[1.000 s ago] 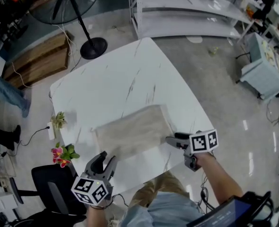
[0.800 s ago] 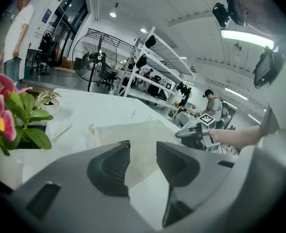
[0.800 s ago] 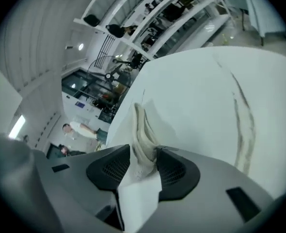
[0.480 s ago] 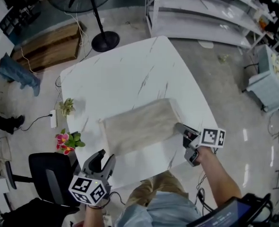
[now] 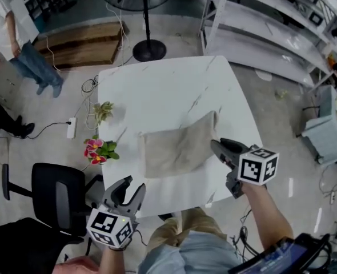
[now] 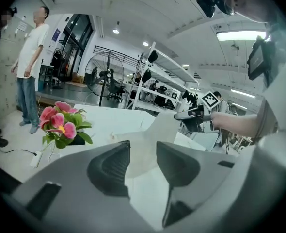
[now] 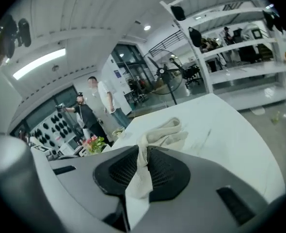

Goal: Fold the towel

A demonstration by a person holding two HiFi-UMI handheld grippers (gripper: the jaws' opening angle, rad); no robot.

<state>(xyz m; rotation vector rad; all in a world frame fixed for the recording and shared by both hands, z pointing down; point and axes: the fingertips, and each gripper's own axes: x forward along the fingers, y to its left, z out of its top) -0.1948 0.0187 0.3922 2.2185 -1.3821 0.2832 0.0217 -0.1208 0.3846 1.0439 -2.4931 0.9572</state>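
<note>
A second ago the right gripper lay beside the right edge of the towel with its jaws spread wide. They have just been closing and now pinch that edge, with cloth bunched between the pads. The gripper has also rolled and risen. The towel's right side, which lay flat on the tabletop before, is now pulled up off it and slopes toward the gripper.
</note>
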